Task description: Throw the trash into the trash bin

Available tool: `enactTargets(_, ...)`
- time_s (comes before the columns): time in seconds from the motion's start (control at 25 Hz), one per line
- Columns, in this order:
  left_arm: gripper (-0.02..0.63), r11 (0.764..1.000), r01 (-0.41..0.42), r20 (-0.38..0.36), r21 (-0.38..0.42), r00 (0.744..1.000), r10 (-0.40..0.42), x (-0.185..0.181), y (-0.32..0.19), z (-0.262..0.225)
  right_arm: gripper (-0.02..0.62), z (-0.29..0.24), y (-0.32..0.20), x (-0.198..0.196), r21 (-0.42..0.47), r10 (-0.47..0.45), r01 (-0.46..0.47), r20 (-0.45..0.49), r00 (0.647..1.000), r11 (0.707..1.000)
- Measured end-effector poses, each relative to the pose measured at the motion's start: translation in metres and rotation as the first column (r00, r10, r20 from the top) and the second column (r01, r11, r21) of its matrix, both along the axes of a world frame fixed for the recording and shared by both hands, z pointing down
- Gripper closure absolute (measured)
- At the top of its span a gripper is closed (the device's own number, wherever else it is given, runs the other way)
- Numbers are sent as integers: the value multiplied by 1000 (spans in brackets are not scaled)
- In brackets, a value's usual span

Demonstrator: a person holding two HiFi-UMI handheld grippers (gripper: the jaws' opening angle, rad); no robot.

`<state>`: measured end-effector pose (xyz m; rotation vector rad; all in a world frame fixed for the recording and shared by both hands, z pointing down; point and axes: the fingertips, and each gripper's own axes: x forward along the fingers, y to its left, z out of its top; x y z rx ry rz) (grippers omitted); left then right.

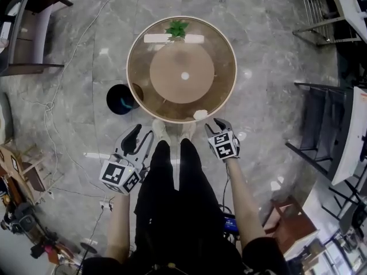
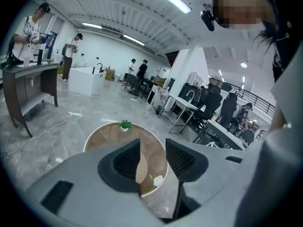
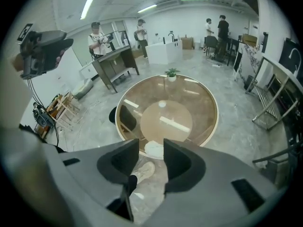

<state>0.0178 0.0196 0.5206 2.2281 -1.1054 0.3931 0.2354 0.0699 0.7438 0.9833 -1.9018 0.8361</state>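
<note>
A crumpled white piece of trash [image 1: 200, 114] lies on the near edge of the round glass table [image 1: 221, 47]. The black trash bin [image 1: 120, 99] stands on the floor by the table's left side, partly under the rim. My right gripper [image 1: 217, 123] hangs open just below and right of the trash, which shows beyond its jaws [image 3: 152, 148] with nothing between them. My left gripper [image 1: 135, 134] is open and empty, low by my left leg, below the bin. In the left gripper view the trash [image 2: 158, 179] sits past the jaws on the table's rim.
A small potted plant [image 1: 177, 28] and a white strip sit at the table's far edge. My shoes [image 1: 172, 130] stand against the table's near side. Cables trail over the floor at left; a dark desk [image 1: 31, 30] is at upper left, metal racks [image 1: 327, 125] at right. People stand far off.
</note>
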Motion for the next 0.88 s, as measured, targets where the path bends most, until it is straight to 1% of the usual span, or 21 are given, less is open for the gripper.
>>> enactTargets(0.12,451,999,-17,0,-37,1000,17,4,-7,26,425,28,-5,-1,-49,20,-20,0,1000,999)
enactTargets(0.24,451,997,-23,-2,-76,1000,23,3,-7,53,420,57,3,-4,-100,38,-38,-6,999,994)
enactTargets(0.44,451,994,-31,-6,-105,1000,30,3,-8,94,420,105,1,0,-143,66,-69,-26,997,987)
enactTargets(0.6,451,991,-19,-5,-133,1000,18,-2,-5,114,454,132,2,-2,-184,51,-59,-50,997,981)
enactTargets(0.76,451,989,-5,-12,-145,1000,4,-2,1,123,486,145,4,-2,-203,31,-44,-67,997,978)
enactTargets(0.88,451,987,-3,-10,-158,1000,2,-5,6,128,560,150,8,-2,-207,35,-54,-92,995,977)
